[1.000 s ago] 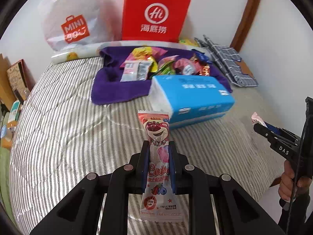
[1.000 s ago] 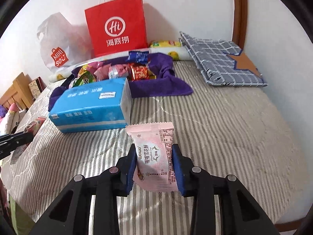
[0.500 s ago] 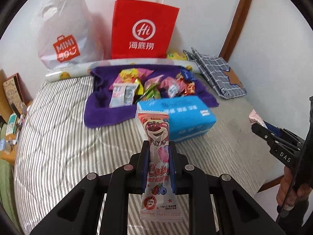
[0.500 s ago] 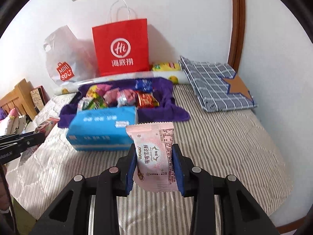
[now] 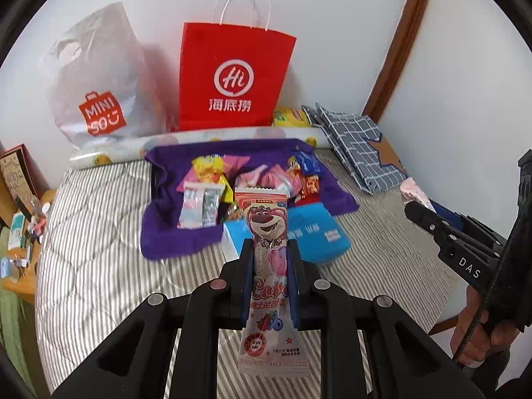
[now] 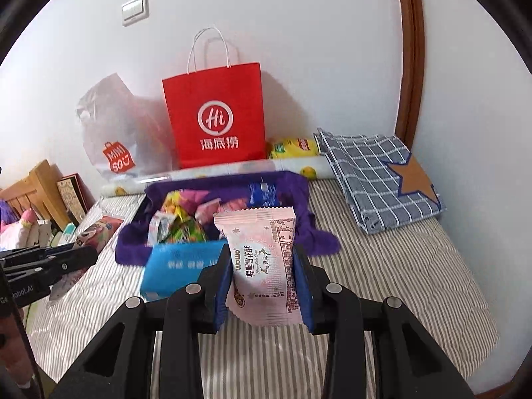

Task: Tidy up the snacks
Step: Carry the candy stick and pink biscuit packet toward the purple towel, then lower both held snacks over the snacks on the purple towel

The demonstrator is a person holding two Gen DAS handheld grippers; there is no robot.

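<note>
"Hi" on red paper bag (image 5: 232,76)

Taking the tissue pack (image 6: 181,266) on the bed (image 6: 399,276) as landmark: directly behind it lies the towel (image 6: 319,242), with a heap of snacks (image 6: 186,219) on it. Behind the towel, against the wall, stand the paper bag (image 6: 216,116) and, to its left, the plastic bag (image 6: 113,126). Behind and right of the pack lies the folded cloth (image 6: 375,179).

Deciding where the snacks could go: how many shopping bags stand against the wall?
2. The red paper bag stands at the middle of the wall, and the white plastic bag sits to its left in both views. None seems hidden.
</note>
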